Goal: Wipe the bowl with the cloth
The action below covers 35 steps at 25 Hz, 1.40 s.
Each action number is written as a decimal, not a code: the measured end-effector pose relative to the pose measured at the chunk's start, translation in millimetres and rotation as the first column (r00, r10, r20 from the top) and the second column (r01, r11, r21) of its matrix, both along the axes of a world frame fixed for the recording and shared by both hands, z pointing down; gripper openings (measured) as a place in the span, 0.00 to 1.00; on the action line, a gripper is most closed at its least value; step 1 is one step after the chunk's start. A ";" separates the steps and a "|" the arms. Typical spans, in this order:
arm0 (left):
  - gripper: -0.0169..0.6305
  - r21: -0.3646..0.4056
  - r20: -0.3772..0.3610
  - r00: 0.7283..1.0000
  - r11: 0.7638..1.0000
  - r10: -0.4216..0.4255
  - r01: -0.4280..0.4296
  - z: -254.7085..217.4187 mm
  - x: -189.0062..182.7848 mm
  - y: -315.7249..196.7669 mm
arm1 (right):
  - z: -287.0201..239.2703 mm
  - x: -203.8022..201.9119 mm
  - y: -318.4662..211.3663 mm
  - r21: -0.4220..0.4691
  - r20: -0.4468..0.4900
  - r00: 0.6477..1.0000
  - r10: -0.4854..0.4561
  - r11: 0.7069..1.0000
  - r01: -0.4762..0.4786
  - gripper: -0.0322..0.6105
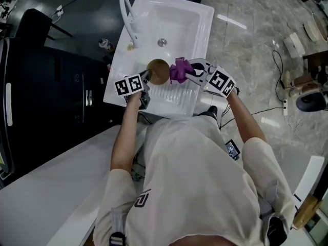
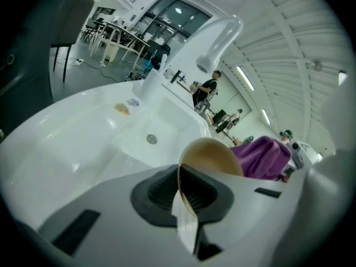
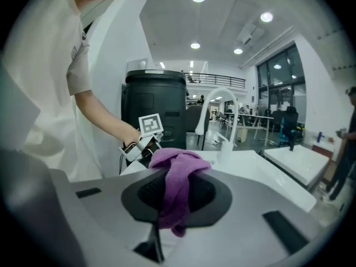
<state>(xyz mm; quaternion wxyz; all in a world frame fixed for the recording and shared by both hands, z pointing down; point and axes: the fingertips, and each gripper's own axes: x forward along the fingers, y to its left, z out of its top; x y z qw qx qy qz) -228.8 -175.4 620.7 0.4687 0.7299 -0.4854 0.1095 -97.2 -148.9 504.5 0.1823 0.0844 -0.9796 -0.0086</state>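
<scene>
Sink first — a white moulded sink with a curved white tap and a round metal drain in its basin. Over the ribbed drainer the left gripper is nearly closed, its jaws pinching the rim of a tan round bowl. The right gripper is clamped on a bunched purple cloth — this touches the bowl's right side.
</scene>
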 end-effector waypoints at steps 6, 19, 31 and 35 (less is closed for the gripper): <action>0.05 -0.191 0.182 0.963 0.968 0.199 -0.164 57.4 11.6 16.8 | 26.5 6.4 -14.6 -0.014 -0.057 0.973 0.225 0.974 -0.226 0.13; 0.17 -0.110 0.198 0.970 0.987 0.139 -0.119 57.2 3.0 6.9 | 63.2 22.7 -37.3 -0.119 -0.188 0.877 0.442 0.876 -0.467 0.13; 0.04 0.265 0.408 0.906 0.964 -0.110 -0.002 -18.0 -36.4 31.2 | 84.1 25.1 -55.3 -0.193 -0.220 0.821 0.527 0.802 -0.566 0.13; 0.04 0.299 0.411 0.901 0.954 -0.138 0.009 -29.3 -33.8 26.1 | 87.1 30.2 -62.3 -0.204 -0.223 0.817 0.532 0.794 -0.573 0.13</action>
